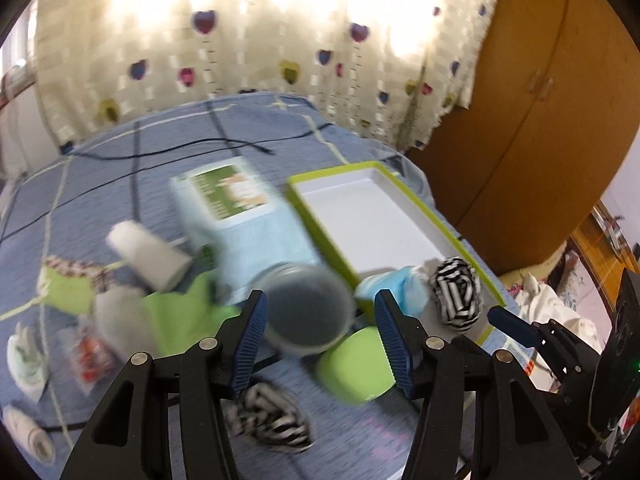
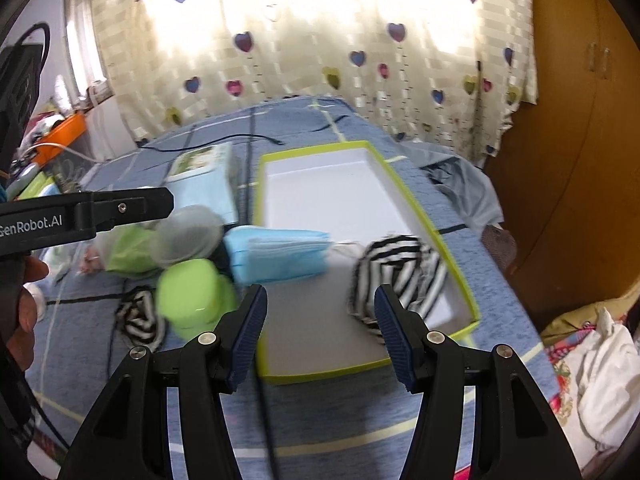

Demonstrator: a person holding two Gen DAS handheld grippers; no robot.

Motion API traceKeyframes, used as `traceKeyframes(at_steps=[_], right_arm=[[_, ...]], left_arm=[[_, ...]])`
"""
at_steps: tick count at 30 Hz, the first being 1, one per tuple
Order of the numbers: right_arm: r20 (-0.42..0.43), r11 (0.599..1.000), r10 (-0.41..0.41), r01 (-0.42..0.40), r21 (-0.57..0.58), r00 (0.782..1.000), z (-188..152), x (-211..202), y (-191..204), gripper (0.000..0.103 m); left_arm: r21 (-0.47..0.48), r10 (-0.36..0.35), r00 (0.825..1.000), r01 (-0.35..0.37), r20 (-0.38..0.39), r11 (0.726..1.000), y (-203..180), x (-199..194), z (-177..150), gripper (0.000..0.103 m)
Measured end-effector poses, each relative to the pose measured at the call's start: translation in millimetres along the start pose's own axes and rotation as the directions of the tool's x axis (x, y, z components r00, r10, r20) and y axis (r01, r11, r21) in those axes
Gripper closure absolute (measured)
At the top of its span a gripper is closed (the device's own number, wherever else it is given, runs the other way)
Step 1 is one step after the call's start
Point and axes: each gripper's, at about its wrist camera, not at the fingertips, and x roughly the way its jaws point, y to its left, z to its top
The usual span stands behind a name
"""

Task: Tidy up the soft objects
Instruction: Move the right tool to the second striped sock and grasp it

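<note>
A green-rimmed white box (image 1: 328, 172) (image 2: 352, 145) lies open on the blue bedspread. At its near end sit a stack of light blue masks (image 2: 280, 256) (image 1: 396, 288) and a black-and-white striped sock bundle (image 2: 396, 276) (image 1: 456, 292). My right gripper (image 2: 322, 320) hovers open over that end, with nothing between its pads. Left of the box, my left gripper (image 1: 322, 340) is open above a clear plastic cup (image 1: 308, 312) and a lime green roll (image 1: 356, 364) (image 2: 192, 296), gripping neither. A second striped sock (image 1: 272, 416) (image 2: 140, 320) lies on the bed below it.
A light blue pack with a green label (image 1: 236, 200), a white roll (image 1: 148, 256), a grey sock (image 1: 116, 316) and green cloth (image 1: 180, 312) clutter the bed on the left. A black cable (image 1: 180, 150) crosses the far side. A wooden wardrobe (image 2: 580, 140) stands on the right.
</note>
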Motion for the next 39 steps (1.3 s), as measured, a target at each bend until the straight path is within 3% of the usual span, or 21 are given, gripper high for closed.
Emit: traceKeyframes(at_steps=[7,10,18,26,39], right_arm=[[0.002,0.986,0.151,-0.151,-0.074,0.988,-12.4,-4.7,39.4,0.046],[-0.016,0.974,0.191,-0.191,-0.125,0.982,-18.0,-1.2,61.3,0.046],[-0.048,0.936,0.258,-0.262,-0.234,0.965,-29.6,7.1,104.9,0.046],[-0.133,0.915,0.244,-0.274,-0.297,0.961,-42.0,37.4,137.9,0.046],[-0.162,0.917,0.146,-0.195,-0.347,0.976,-43.5,61.8,149.4,0.046]], left_arm=[[-0.065,0.094,0.995,-0.092,0.020,0.994,48.7,-21.3,-29.5,0.048],[-0.128,0.111,0.994,-0.109,0.011,0.986,72.5,-24.4,-39.5,0.048],[-0.182,0.163,0.987,-0.159,0.009,0.970,110.2,-31.8,-59.1,0.048],[-0.213,0.171,0.985,-0.172,-0.024,0.962,136.6,-29.2,-75.9,0.048],[-0.201,0.075,0.997,-0.080,-0.031,0.976,136.9,-14.1,-67.4,0.048]])
